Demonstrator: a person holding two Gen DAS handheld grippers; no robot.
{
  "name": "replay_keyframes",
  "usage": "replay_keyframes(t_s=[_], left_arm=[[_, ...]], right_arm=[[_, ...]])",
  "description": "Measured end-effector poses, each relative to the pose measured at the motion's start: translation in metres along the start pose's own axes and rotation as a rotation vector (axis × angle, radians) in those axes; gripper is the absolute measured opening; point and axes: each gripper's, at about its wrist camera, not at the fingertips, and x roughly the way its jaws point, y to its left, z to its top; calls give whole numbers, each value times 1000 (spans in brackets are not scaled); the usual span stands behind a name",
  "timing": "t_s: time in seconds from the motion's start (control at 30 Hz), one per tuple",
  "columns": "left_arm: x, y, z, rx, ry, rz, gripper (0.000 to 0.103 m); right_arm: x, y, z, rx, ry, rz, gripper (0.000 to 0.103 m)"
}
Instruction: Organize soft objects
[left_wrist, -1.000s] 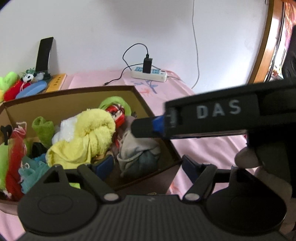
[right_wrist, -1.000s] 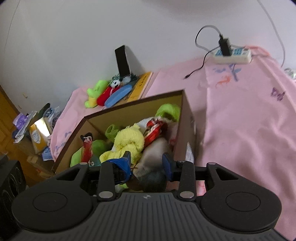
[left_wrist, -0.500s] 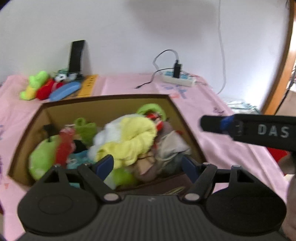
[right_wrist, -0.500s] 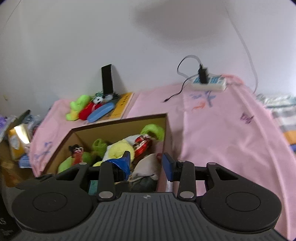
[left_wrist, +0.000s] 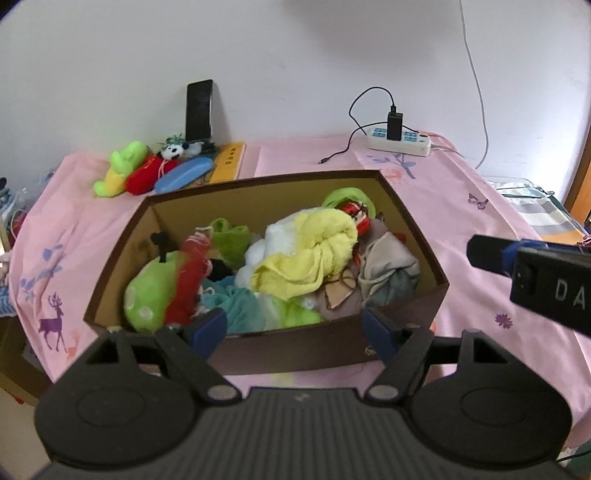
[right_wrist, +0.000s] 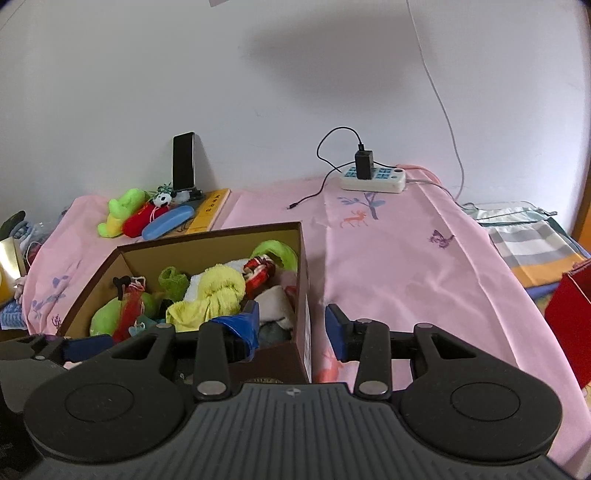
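Our left claw (left_wrist: 295, 328) stands wide with nothing between its jaws, hovering just short of the near wall of the cardboard box (left_wrist: 332, 347). The soft things are heaped inside that box: the yellow towel (left_wrist: 314, 254) sits on top near the middle, a green plush (left_wrist: 147, 291) lies toward the left wall, and a grey cloth bundle (left_wrist: 388, 269) rests against the right wall. So the pile lies straight ahead of and below the left claw, which is centred on the box and is, we judge, the nearer one to the towel.

Our right claw (right_wrist: 291, 326) is empty too, its jaws opening, and it straddles the box's right wall in its own view, one jaw over the pile and the other over the pink cloth covering the tabletop (right_wrist: 406, 266).

The box's long axis runs left to right across us. Its walls rise around the pile, so any reach must, we think, come down from above. To the right the pink cloth is bare and gives room; the power strip (right_wrist: 373, 179) and loose toys (right_wrist: 147, 214) lie well back by the wall.
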Motion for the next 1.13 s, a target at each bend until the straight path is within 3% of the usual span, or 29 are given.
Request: replay_keyframes(t_s=[0.43, 0.93, 1.13], left_arm=[[-13, -6, -6, 2, 5, 37, 75], [2, -5, -7, -11, 57, 77, 75], [1, -3, -7, -29, 10, 43, 75]], right_arm=[[-12, 2, -12, -25, 21, -29, 24], [-3, 4, -13, -26, 45, -12, 26], [2, -1, -14, 0, 51, -5, 26]])
